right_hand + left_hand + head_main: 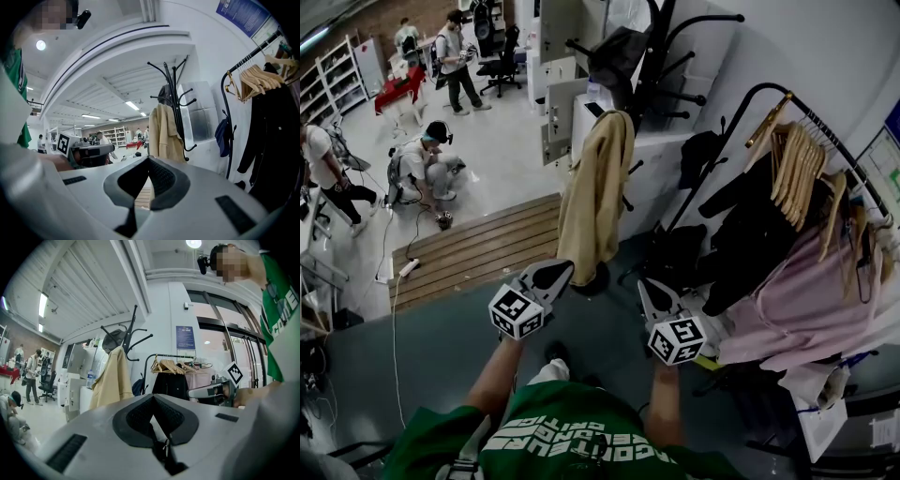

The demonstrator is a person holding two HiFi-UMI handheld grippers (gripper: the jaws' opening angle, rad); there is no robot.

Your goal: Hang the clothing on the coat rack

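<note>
Grey floor [441, 366], tan cloth coat [595, 197] draped on black hooked rack [659, 42], left gripper [553, 274] and right gripper [651, 289] both closed, empty.

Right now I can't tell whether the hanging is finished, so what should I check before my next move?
1. Tan coat hangs on the coat rack: ok.
2. Left tool shut, nothing between its jaws: ok.
3. Right tool shut, nothing between its jaws: ok.
4. Both tools apart from the coat: ok.
5. Coat firmly caught on a hook: cannot tell, fabric covers the hook.
6. Coat hem off the floor: cannot tell, the tools hide it.
</note>
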